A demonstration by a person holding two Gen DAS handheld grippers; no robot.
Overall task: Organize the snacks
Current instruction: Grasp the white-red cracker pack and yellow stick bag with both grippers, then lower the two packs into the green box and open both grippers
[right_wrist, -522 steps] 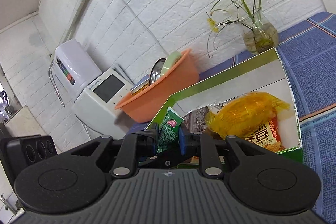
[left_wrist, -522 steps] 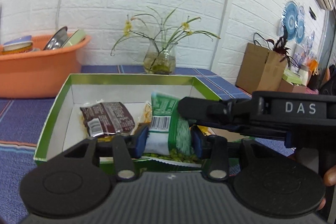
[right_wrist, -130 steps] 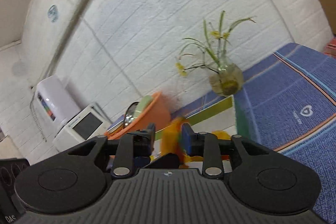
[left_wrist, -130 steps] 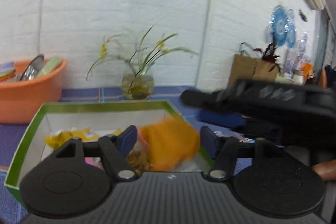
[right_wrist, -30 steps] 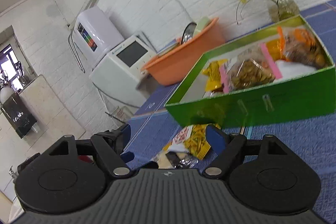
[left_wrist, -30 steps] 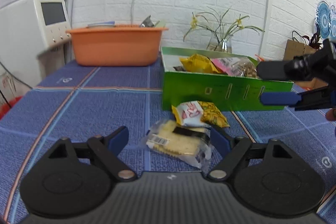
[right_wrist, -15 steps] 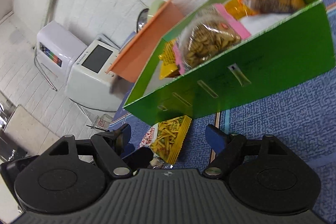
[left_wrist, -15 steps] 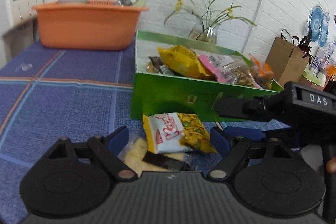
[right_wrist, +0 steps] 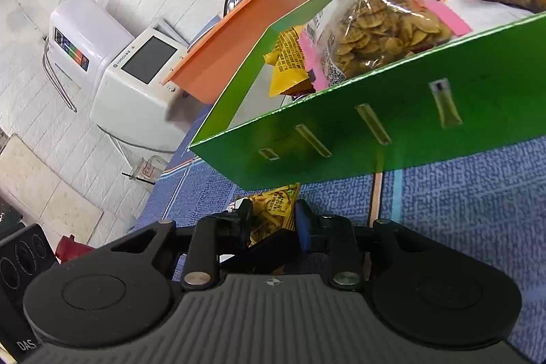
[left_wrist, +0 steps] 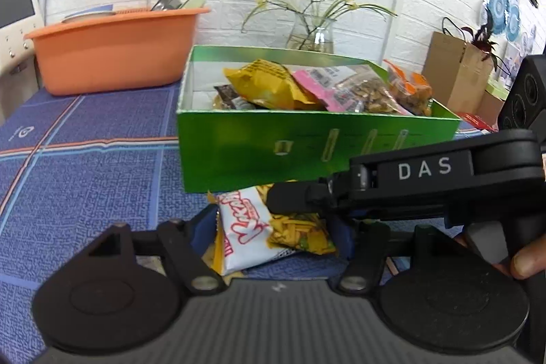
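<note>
- Yellow-and-white snack packet (left_wrist: 273, 227) lies on the blue tablecloth (left_wrist: 85, 159), just in front of the green box (left_wrist: 307, 152).
- Right gripper (right_wrist: 273, 220): fingers pinch the packet's yellow end.
- Left gripper (left_wrist: 276, 227): fingers spread, one either side of the packet.
- Box holds several snack bags (left_wrist: 269, 87).

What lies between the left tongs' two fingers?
A white-and-yellow snack packet lies on the blue tablecloth, seen in the left wrist view; the right tongs grip its yellow end.
</note>
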